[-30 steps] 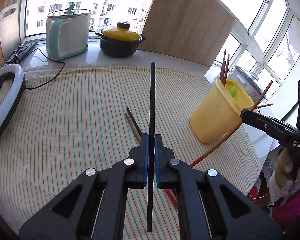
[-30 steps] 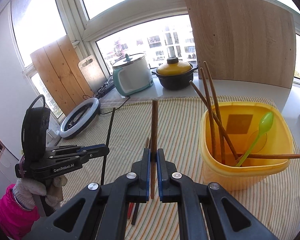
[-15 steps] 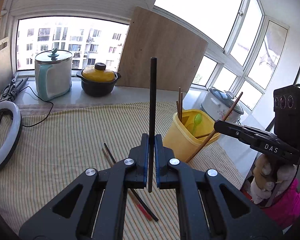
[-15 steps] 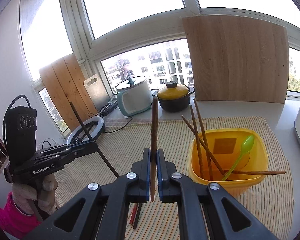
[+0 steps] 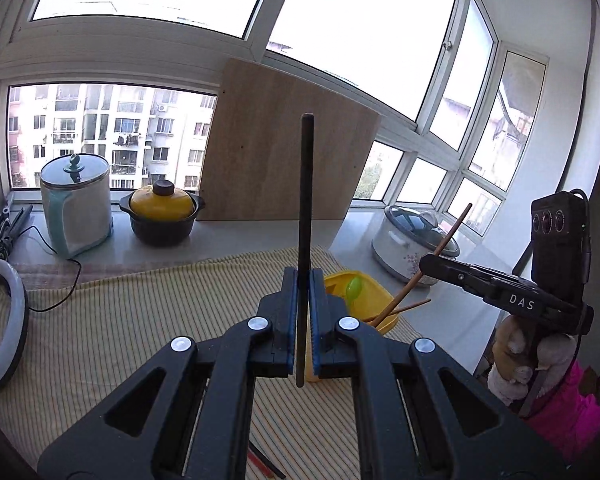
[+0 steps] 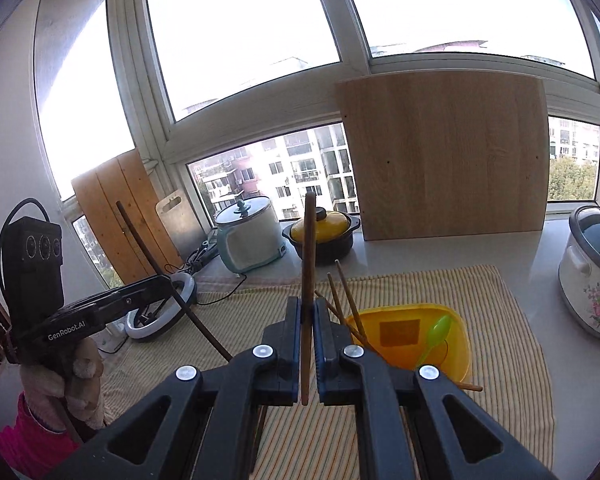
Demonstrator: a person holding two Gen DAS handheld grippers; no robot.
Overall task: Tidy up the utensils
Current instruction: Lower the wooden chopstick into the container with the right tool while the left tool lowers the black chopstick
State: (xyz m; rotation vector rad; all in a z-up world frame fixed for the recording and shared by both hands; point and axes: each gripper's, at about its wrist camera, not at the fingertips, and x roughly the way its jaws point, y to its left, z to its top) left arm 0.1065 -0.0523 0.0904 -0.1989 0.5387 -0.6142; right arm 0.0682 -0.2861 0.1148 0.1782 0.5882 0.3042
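Both grippers have risen from the striped cloth (image 5: pixel 100 320) since a second ago: the left gripper (image 5: pixel 304 304) is clamped on a thin black chopstick (image 5: pixel 306 200), the right gripper (image 6: pixel 309 320) on a brown wooden chopstick (image 6: pixel 309 248), each standing upright. Several wooden chopsticks and a green plastic spoon (image 6: pixel 434 338) already sit in the yellow plastic tub (image 6: pixel 456 364), while red and dark sticks (image 5: pixel 266 464) remain on the cloth. Only the right view looks into the tub.

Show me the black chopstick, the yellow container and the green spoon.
black chopstick (image 5: pixel 306 184): left wrist view, on the shaft above the gripper.
yellow container (image 6: pixel 462 354): right wrist view, on its right rim.
green spoon (image 6: pixel 438 330): right wrist view, on its bowl.
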